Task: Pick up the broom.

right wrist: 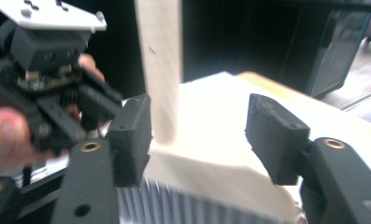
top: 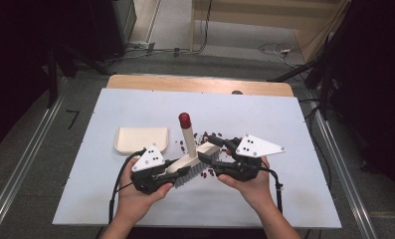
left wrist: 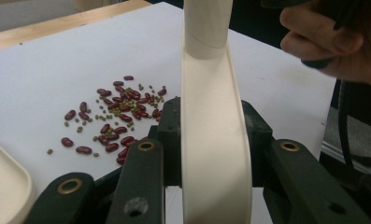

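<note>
A cream brush (top: 187, 137) with grey bristles and a red-tipped handle stands tilted on the white table. My left gripper (top: 177, 167) is shut on the brush's curved cream body (left wrist: 213, 140), one pad on each side. My right gripper (top: 216, 147) is open at the brush's other end. Its jaws stand apart around the cream body (right wrist: 206, 168), and the handle (right wrist: 160, 70) rises just beside its left pad. Red beans and small green ones (left wrist: 113, 116) lie scattered behind the brush (top: 205, 137). The left gripper (right wrist: 47, 93) also shows at the left of the right gripper view.
A cream dustpan (top: 140, 139) lies left of the brush, and its rim (left wrist: 5, 186) shows low in the left gripper view. The white board (top: 264, 114) rests on a wooden table (top: 200, 83). Metal rails (top: 334, 154) run along both sides, with cables (top: 274, 49) on the floor behind.
</note>
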A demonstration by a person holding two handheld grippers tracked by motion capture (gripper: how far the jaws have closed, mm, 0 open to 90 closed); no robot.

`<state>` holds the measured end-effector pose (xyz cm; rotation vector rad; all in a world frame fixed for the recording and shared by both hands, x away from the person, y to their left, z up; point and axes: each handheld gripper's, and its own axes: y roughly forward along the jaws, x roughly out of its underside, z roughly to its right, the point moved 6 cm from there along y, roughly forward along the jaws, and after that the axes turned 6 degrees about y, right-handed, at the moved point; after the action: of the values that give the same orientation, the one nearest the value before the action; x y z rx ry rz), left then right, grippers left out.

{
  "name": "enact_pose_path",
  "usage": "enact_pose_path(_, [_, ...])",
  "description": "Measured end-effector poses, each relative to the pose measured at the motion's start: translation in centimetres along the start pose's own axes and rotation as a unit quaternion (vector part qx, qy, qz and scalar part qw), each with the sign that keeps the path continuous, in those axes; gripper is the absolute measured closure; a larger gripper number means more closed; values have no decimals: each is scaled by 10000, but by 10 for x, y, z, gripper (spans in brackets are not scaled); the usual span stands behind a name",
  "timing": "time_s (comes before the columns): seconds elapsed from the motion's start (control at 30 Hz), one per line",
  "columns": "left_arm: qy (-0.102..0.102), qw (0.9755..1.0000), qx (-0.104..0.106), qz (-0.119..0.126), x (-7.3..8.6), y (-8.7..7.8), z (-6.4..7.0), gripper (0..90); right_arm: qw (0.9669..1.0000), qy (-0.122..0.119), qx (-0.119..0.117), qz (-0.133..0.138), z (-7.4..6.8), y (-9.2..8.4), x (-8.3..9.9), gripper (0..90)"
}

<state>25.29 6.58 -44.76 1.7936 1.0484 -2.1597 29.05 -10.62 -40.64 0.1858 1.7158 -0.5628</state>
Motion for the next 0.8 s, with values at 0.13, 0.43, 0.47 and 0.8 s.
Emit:
enact_pose_path(0.13, [218,9995,240,-22,4,-9,-5,684,9991,14,-205,-358,12,-9,0,343])
enact_pose_path(0.43, [720,9910,1122,98,11,-23,-3,683,9928,-262,-619,-994,23,-17,12,331])
enact_pose_path(0.47, [760,9901,1182,61,12,-24,-2,683,9916,-266,-718,-1041,21,-16,13,330])
enact_pose_path(0.8, [1085,9803,1603,-394,19,-14,13,683,9629,-550,-1774,-1959,-5,-2,37,428])
